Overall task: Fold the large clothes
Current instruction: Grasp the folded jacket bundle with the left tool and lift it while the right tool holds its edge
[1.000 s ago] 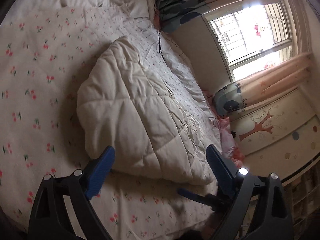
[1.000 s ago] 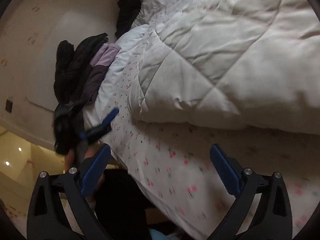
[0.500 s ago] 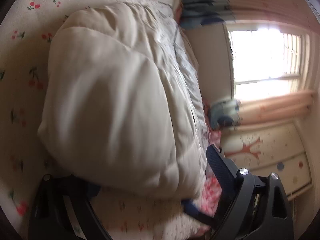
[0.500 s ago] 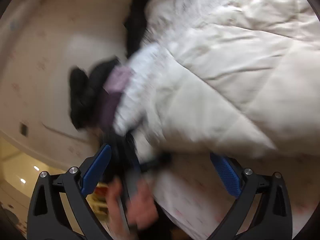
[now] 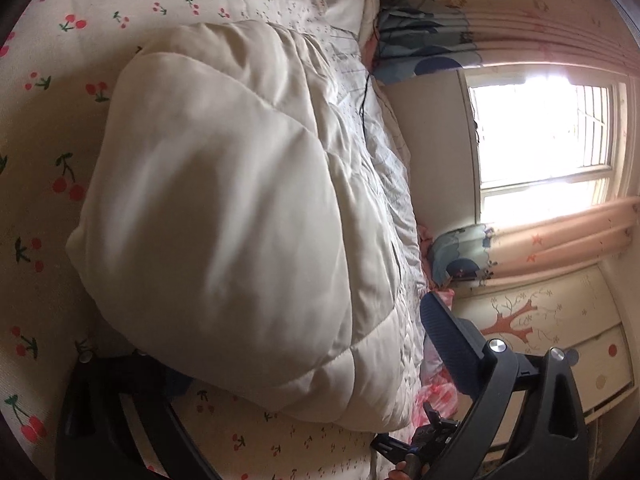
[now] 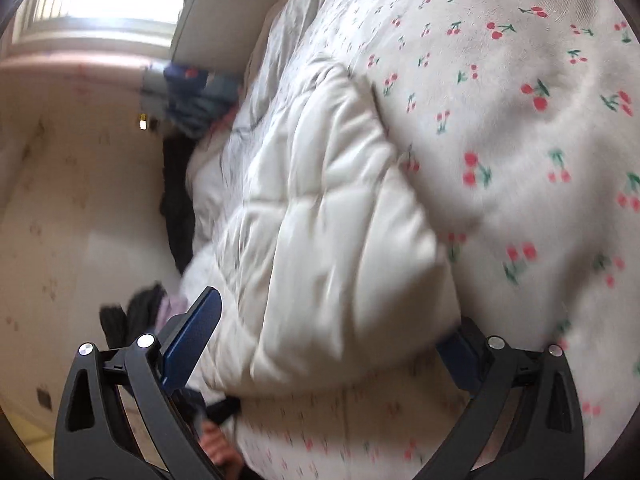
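No readable text, label, brand or number shows in either view — only pictures. The sheet (image 5: pixel 48 184) carries a printed cherry pattern, the cabinet (image 5: pixel 556 320) by the window a painted tree and dots, the curtain (image 5: pixel 560 236) small stars — none of them lettering.

Support: a bed (image 5: pixel 44 184) covered by a cream sheet printed with red cherries
On it, middle: a thick cream quilted comforter (image 5: pixel 224 216), folded into a bulky bundle, lying directly on the cherry sheet
Its near edge: rests close to the bed's front border
Far end: a white pillow (image 5: pixel 340 4)
Far side: dark clothes (image 6: pixel 176 184) heaped at the bed's edge
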